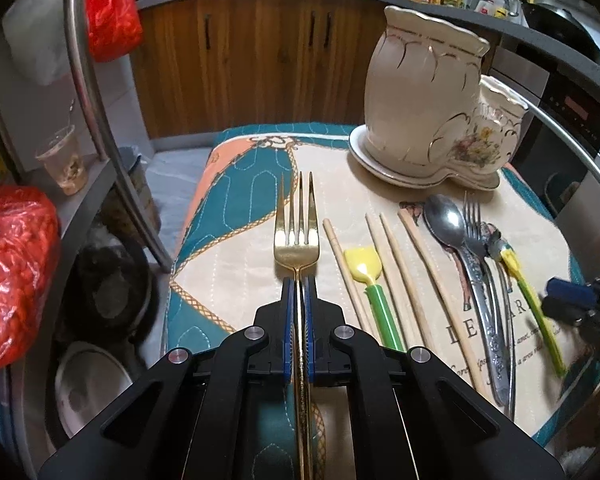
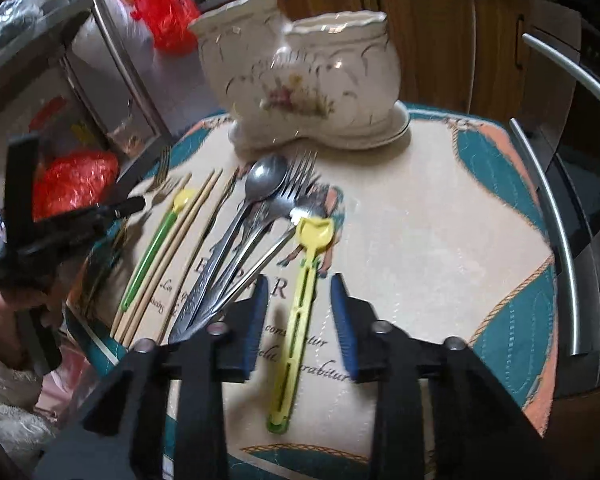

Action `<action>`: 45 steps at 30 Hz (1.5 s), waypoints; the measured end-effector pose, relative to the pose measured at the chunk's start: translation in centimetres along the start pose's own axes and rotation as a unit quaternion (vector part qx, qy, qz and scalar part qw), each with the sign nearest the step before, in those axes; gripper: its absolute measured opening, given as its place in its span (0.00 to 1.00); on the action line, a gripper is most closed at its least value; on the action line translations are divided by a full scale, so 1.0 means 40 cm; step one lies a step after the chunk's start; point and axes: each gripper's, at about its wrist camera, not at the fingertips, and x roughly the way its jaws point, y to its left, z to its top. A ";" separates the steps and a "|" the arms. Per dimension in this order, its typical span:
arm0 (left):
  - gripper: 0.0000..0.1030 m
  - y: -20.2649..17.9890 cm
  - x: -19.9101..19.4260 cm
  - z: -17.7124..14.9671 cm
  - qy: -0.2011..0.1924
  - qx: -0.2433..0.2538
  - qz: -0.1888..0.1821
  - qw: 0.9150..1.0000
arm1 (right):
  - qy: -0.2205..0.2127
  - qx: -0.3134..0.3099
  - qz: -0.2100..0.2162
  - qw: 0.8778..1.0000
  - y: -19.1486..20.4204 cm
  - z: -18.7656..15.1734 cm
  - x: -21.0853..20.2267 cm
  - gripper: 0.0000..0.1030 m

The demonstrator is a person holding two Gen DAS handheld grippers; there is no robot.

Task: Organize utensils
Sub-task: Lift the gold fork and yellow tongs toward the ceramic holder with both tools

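Observation:
My left gripper (image 1: 299,280) is shut on the handle of a gold fork (image 1: 297,236), tines pointing away, over the patterned mat (image 1: 240,208). The cream ceramic two-pot utensil holder (image 1: 424,100) stands on its saucer at the back right. Chopsticks (image 1: 396,272), a yellow-green spatula (image 1: 374,292), a steel spoon (image 1: 446,222) and a steel fork (image 1: 474,224) lie in a row on the mat. My right gripper (image 2: 300,284) is open, its fingers on either side of a second yellow-green spatula (image 2: 300,300) lying on the mat. The holder (image 2: 300,80) is beyond it.
A metal rack with red plastic bags (image 1: 16,264) and a plastic cup (image 1: 64,160) stands left of the mat. Pots and a lid (image 1: 88,384) sit below. Wooden cabinets (image 1: 260,60) are behind. A curved steel rail (image 2: 556,220) borders the right side.

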 end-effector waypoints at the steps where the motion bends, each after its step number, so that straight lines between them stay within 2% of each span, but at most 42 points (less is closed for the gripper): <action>1: 0.06 -0.002 -0.004 0.000 -0.002 0.002 -0.001 1.000 | 0.001 -0.003 -0.006 1.000 0.001 0.000 0.006 0.33; 4: 0.06 -0.004 -0.012 0.001 -0.007 0.004 -0.006 1.000 | 0.007 -0.017 -0.029 0.999 0.006 0.006 0.032 0.32; 7: 0.06 0.001 -0.027 0.002 -0.014 0.001 -0.013 1.000 | 0.004 -0.037 -0.053 0.998 0.010 0.010 0.044 0.09; 10: 0.06 0.005 -0.055 0.009 -0.030 -0.002 -0.022 0.999 | -0.002 -0.032 -0.041 0.999 0.003 0.012 0.035 0.09; 14: 0.06 0.007 -0.104 0.027 -0.059 -0.001 -0.031 0.998 | -0.032 -0.031 -0.037 0.998 0.000 0.029 -0.006 0.09; 20: 0.06 0.009 -0.178 0.059 -0.104 0.000 -0.045 0.994 | -0.100 -0.032 -0.024 0.994 0.002 0.076 -0.097 0.09; 23: 0.06 0.010 -0.216 0.080 -0.128 0.000 -0.048 0.991 | -0.148 -0.033 -0.017 0.988 0.004 0.112 -0.151 0.09; 29: 0.06 -0.007 -0.311 0.180 -0.187 0.011 -0.070 0.980 | -0.237 -0.015 0.012 0.971 -0.017 0.241 -0.218 0.09; 34: 0.06 -0.073 -0.398 0.323 -0.247 0.046 -0.094 0.963 | -0.277 0.027 0.044 0.959 -0.056 0.366 -0.206 0.09; 36: 0.06 -0.096 -0.411 0.375 -0.256 0.051 -0.103 0.960 | -0.288 0.042 0.057 0.955 -0.070 0.403 -0.192 0.09; 41: 0.06 -0.144 -0.391 0.470 -0.260 0.055 -0.109 0.958 | -0.306 0.067 0.075 0.947 -0.101 0.462 -0.145 0.09; 45: 0.06 -0.170 -0.340 0.508 -0.261 0.055 -0.099 0.959 | -0.309 0.069 0.064 0.946 -0.108 0.483 -0.102 0.09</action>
